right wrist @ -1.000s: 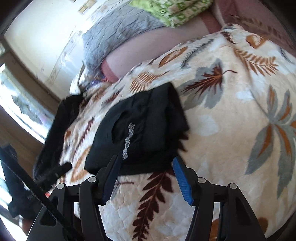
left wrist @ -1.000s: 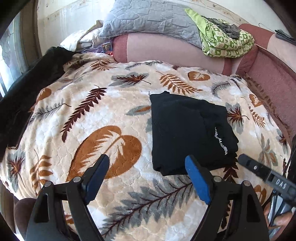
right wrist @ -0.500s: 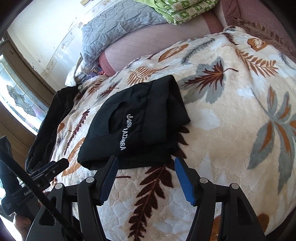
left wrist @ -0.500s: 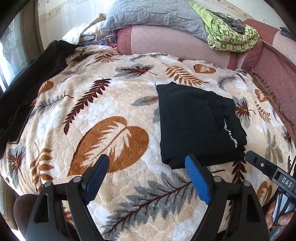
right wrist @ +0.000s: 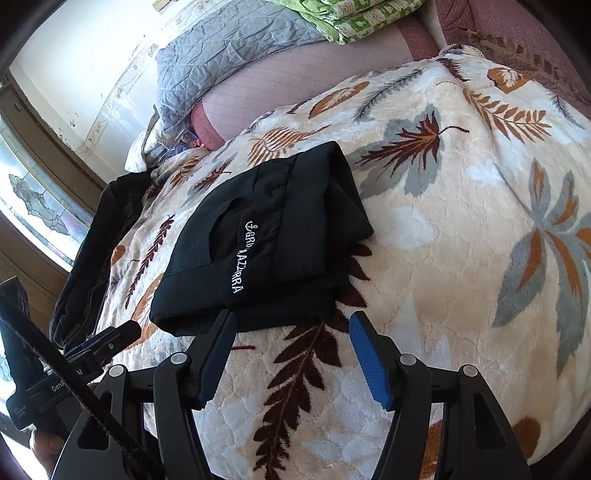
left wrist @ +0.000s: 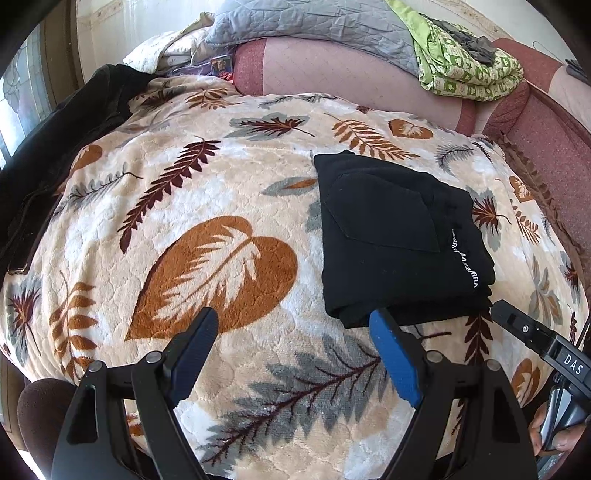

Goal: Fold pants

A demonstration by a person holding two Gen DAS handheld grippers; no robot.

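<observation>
Left wrist: left gripper (left wrist: 293, 325) and right gripper (right wrist: 291, 325) tilt downward, jaws apart, near folded pants (left wrist: 395, 240).

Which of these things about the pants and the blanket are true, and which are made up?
1. The black pants lie folded on the leaf blanket. True.
2. The left gripper is squeezing the pants. False: its jaws stand open over the blanket, nothing between them.
3. White letters show on the pants. True.
4. The right gripper holds the green quilt. False: it is open, just short of the pants; the quilt sits far back.
5. The pants are spread out flat, legs apart. False: they make one compact bundle.
</observation>
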